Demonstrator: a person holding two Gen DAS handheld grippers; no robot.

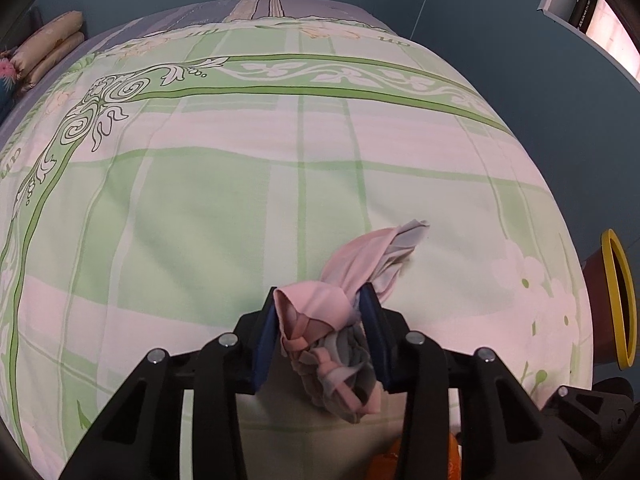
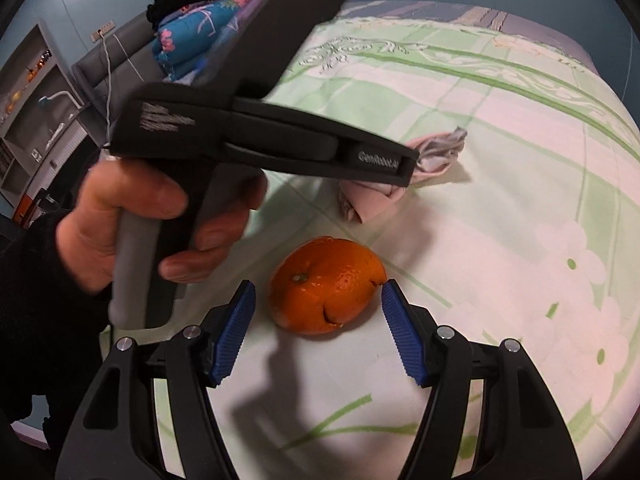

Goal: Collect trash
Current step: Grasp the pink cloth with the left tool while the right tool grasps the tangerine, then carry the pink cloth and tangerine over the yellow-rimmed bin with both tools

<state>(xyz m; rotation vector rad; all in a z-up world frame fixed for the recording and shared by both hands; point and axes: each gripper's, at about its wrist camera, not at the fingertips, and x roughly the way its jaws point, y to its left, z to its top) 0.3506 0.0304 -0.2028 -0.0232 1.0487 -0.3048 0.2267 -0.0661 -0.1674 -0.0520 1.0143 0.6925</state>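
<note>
My left gripper [image 1: 320, 296] is shut on a crumpled pink and grey cloth [image 1: 352, 276], held just above the green and white bedspread [image 1: 200, 208]. In the right wrist view the same cloth [image 2: 404, 176] hangs from the left gripper's black body [image 2: 280, 136], which a hand holds at the left. My right gripper [image 2: 318, 292] is open, its blue pads on either side of an orange peel [image 2: 326, 284] shaped like a whole orange, lying on the bedspread [image 2: 500, 184]. The pads stand apart from the peel.
A brown bin with a yellow rim [image 1: 618, 300] stands at the bed's right edge. Folded pillows [image 1: 48, 48] lie at the far left. A blue flowered quilt with black cloth on it [image 2: 196, 24] sits near the headboard. Teal walls surround the bed.
</note>
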